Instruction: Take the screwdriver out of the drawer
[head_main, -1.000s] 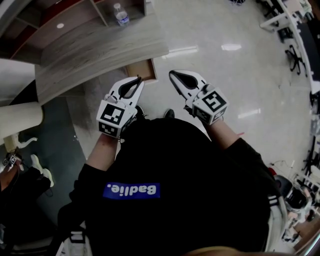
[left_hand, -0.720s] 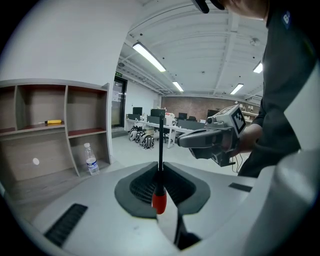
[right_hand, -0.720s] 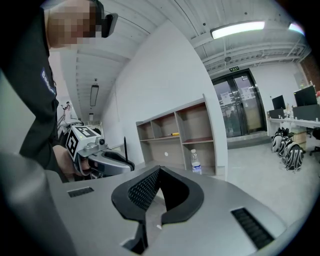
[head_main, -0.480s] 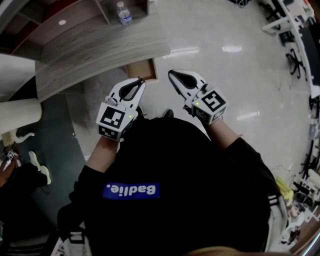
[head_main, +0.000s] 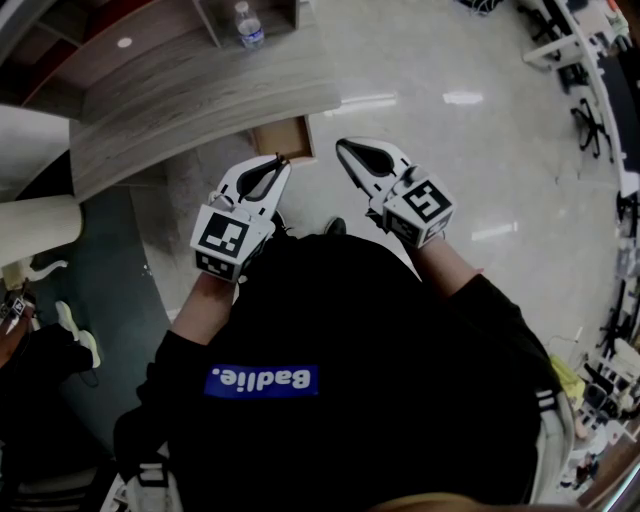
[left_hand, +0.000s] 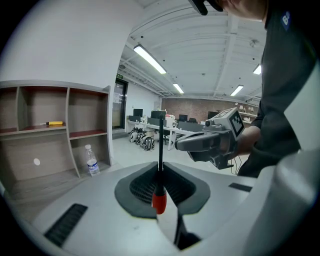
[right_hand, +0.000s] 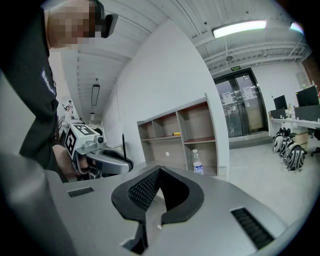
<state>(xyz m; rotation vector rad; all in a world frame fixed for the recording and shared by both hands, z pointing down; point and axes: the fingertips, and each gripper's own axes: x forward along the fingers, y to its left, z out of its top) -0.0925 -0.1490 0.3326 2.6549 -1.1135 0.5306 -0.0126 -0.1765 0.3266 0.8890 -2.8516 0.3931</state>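
Note:
My left gripper (left_hand: 160, 169) is shut on a screwdriver (left_hand: 159, 199) with a red handle; its thin black shaft stands up out of the jaws. In the head view the left gripper (head_main: 276, 162) is held at chest height, just in front of the open wooden drawer (head_main: 283, 138) under the desk. My right gripper (head_main: 344, 150) is level with it to the right, shut with nothing in it. The right gripper view shows its pads (right_hand: 150, 192) closed together, and the left gripper (right_hand: 102, 161) with the screwdriver shaft (right_hand: 123, 145) off to the left.
A grey wood desk (head_main: 200, 100) with open shelves (left_hand: 45, 145) stands ahead. A water bottle (head_main: 248, 28) sits on the desk by the shelves. A small yellow object (left_hand: 55, 123) lies on a shelf. Glossy floor (head_main: 450, 150) spreads to the right, with office chairs far off.
Almost nothing differs; both grippers stay where they were, the left one drifting a touch toward me with the screwdriver still held.

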